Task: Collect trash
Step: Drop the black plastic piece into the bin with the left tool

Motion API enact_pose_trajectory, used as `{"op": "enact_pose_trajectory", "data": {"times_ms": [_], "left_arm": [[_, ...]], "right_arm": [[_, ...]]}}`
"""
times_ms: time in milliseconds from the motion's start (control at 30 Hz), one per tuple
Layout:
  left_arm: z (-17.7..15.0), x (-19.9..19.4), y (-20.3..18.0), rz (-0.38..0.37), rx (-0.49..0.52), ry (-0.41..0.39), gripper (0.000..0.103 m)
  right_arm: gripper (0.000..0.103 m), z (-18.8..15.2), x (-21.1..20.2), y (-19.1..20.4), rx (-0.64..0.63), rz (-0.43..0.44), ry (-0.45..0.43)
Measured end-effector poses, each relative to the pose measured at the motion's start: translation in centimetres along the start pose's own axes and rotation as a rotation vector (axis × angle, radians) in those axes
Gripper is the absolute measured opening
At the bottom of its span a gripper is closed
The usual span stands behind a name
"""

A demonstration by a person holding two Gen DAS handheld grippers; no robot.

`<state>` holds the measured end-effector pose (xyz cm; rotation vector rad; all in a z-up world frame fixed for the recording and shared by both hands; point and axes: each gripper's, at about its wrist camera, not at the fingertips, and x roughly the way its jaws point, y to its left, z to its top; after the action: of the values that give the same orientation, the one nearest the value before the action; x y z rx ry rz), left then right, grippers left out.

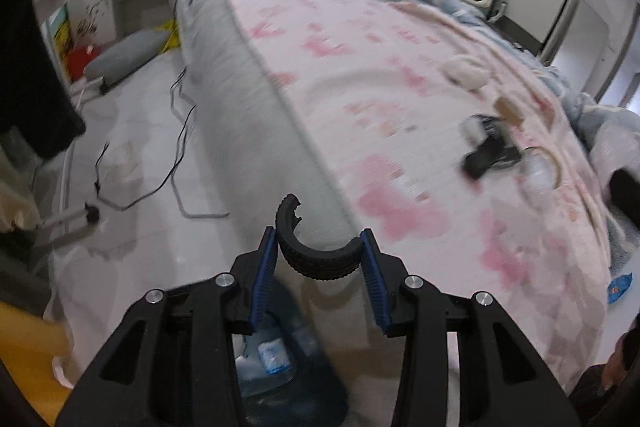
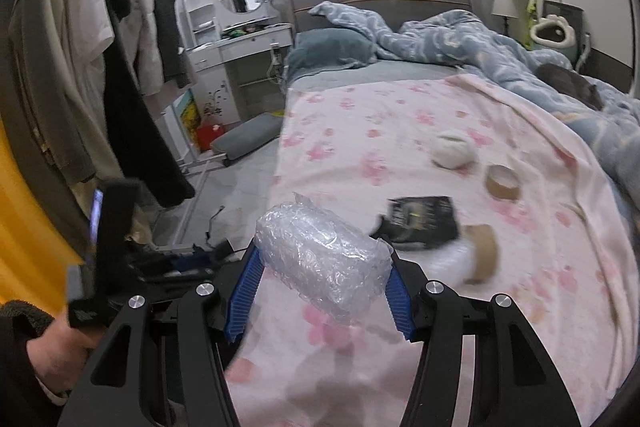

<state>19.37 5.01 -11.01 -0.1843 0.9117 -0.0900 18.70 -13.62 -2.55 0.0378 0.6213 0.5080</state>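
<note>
My left gripper (image 1: pixel 320 247) is shut on a broken black ribbed ring piece (image 1: pixel 316 259), held above the bed's near corner. My right gripper (image 2: pixel 322 263) is shut on a wad of clear bubble wrap (image 2: pixel 320 251) above the pink flowered sheet (image 2: pixel 400 131). On the sheet lie a white crumpled ball (image 2: pixel 454 149), a brown tape roll (image 2: pixel 502 181), a black packet (image 2: pixel 424 217) and a cardboard tube (image 2: pixel 482 253). In the left wrist view the ball (image 1: pixel 466 71), the black packet (image 1: pixel 486 147) and a roll (image 1: pixel 540 167) lie far right, blurred.
A large blue water bottle (image 1: pixel 276 359) stands on the floor below my left gripper. Black cables (image 1: pixel 176 163) trail across the floor. A blue quilt (image 2: pixel 460 39) is heaped at the bed's far side. Clothes (image 2: pixel 100 67) hang at left. A blue wrapper (image 1: pixel 619 285) lies at the bed's right edge.
</note>
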Motion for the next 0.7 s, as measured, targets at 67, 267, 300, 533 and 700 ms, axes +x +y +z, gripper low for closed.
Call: {"op": "enact_pose_trajectory", "data": {"times_ms": [67,267,300,533,700], "left_arm": [[-0.8,0.6,1.4,0.027,-0.005,0.025,0.045],[-2.9,2.3,4.8,0.059,-0.053,0.120,0.045],[-3.4,2.7,5.5,0.067,-0.059,0.143,0.045],[-5.9,4.4,9.0,0.108,-0.096,0.262,0.045],[-7.6,5.5,10.6,0.109,-0.100,0.331,0.046]], "right_arm": [[0.058,0.3,0.6,1.2,-0.015,0.019,0.005],[0.058,0.6,2.4,4.3,-0.039,0.072,0.025],[0.058,0.7,2.8,5.0,-0.047,0.081,0.032],[0.058,0.3,6.1,8.4,-0.074,0.142,0.112],[0.058,-0.4,8.6,10.1,-0.070,0.183,0.199]]}}
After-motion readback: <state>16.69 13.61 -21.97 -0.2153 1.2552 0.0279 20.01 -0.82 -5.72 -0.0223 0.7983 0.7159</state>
